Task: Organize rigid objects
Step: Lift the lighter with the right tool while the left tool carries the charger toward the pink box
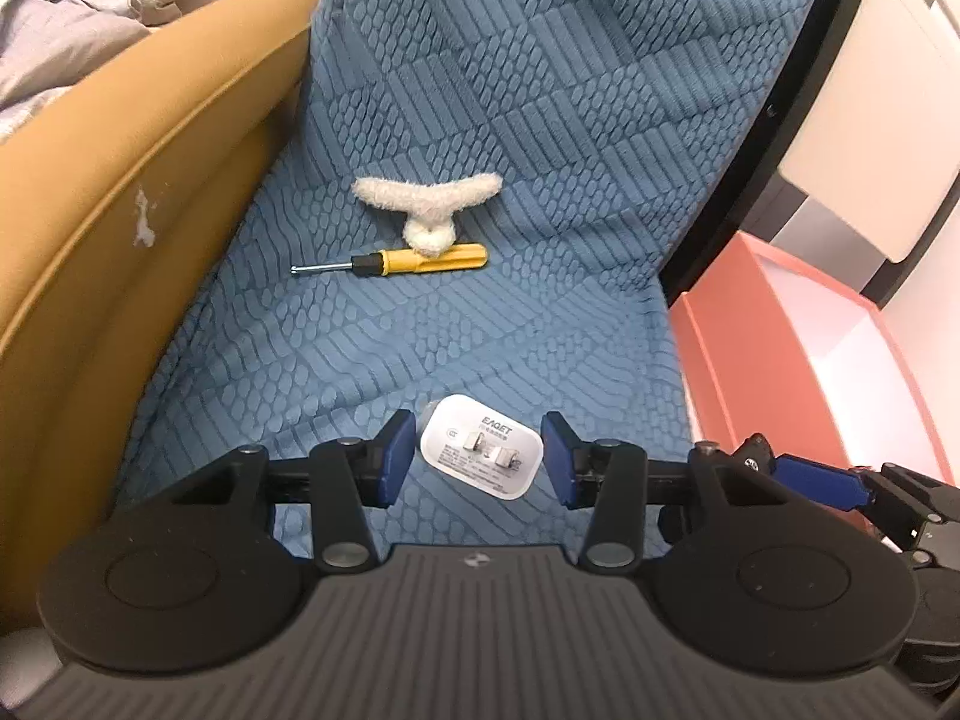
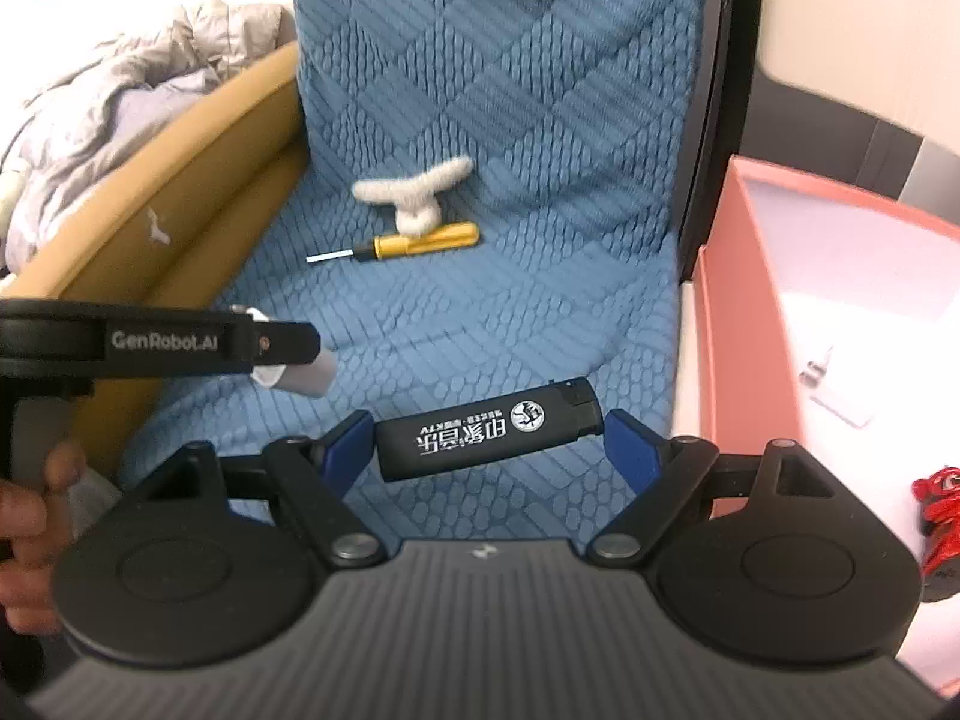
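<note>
Quilted blue cloth cover point(image 1: 480, 120), glossy white plastic charger point(image 1: 480, 447), fluffy plush clip point(image 1: 427, 204), matt black lighter point(image 2: 487, 429)

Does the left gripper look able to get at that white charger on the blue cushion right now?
Probably yes. The left gripper has its jaws open on either side of the white charger, which lies flat on the blue cushion. Nothing sits between them; closing should catch it.

The left tool point(image 1: 478, 456) is hovering spread around a white charger point(image 1: 480, 455) lying on the blue cushion point(image 1: 480, 180), pads apart from it.
</note>
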{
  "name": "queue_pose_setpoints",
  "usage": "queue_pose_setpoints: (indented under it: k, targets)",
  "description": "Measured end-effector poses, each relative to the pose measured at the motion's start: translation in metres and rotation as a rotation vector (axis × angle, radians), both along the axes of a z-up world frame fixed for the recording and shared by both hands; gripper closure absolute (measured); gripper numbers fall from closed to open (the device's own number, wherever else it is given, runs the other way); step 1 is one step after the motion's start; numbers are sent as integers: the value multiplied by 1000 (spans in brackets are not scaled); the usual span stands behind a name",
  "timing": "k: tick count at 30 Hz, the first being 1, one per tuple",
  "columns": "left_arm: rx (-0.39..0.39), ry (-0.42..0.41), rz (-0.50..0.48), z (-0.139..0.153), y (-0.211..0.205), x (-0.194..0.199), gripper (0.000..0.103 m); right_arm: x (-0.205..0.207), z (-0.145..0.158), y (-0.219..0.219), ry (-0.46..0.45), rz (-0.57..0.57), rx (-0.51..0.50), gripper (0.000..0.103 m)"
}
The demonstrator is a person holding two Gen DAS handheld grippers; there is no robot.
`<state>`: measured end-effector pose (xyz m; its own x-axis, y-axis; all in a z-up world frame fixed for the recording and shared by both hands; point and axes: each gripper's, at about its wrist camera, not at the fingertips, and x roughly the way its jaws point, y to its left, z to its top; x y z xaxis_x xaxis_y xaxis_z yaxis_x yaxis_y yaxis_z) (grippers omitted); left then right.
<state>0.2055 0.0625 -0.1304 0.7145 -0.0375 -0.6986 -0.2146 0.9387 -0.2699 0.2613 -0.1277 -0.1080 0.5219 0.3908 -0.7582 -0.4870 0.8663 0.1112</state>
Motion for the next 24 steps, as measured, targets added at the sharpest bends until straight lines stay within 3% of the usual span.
queue_pose_setpoints:
  k: [12, 24]
  targets:
    - [-95, -42, 2, 43, -19, -46, 51, -20, 58, -37, -40, -65, 42, 17]
    - [-40, -80, -65, 81, -69, -66, 52, -47, 98, -82, -86, -117, 88, 17]
